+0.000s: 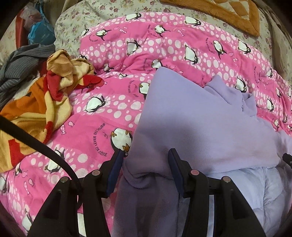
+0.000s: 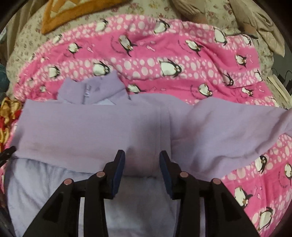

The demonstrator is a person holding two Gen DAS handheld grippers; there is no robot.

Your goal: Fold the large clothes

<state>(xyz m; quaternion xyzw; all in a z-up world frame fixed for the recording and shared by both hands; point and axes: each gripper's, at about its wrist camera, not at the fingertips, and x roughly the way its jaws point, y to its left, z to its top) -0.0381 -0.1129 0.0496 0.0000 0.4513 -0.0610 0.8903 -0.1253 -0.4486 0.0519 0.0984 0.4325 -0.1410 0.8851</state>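
A lilac fleece jacket (image 1: 200, 118) (image 2: 91, 127) lies on a pink penguin blanket (image 1: 127, 54) (image 2: 164, 54). Its upper part is folded down over the pale lining (image 2: 45, 182). The zipped collar (image 2: 87, 91) points away from me. My left gripper (image 1: 145, 160) is shut on a thick fold at the jacket's left edge, and the fleece bunches between its pads. My right gripper (image 2: 142, 160) stands open over the folded front near the zip line. Fleece lies between its fingers, but the pads do not press on it.
A crumpled orange, red and yellow cloth (image 1: 45, 91) and a grey striped garment (image 1: 23, 58) lie left of the blanket. A floral sheet (image 1: 82, 21) and an orange-bordered quilt (image 1: 228, 14) are behind. A tan garment (image 2: 255, 18) lies at the far right. A black cable (image 1: 36, 140) crosses the left wrist view.
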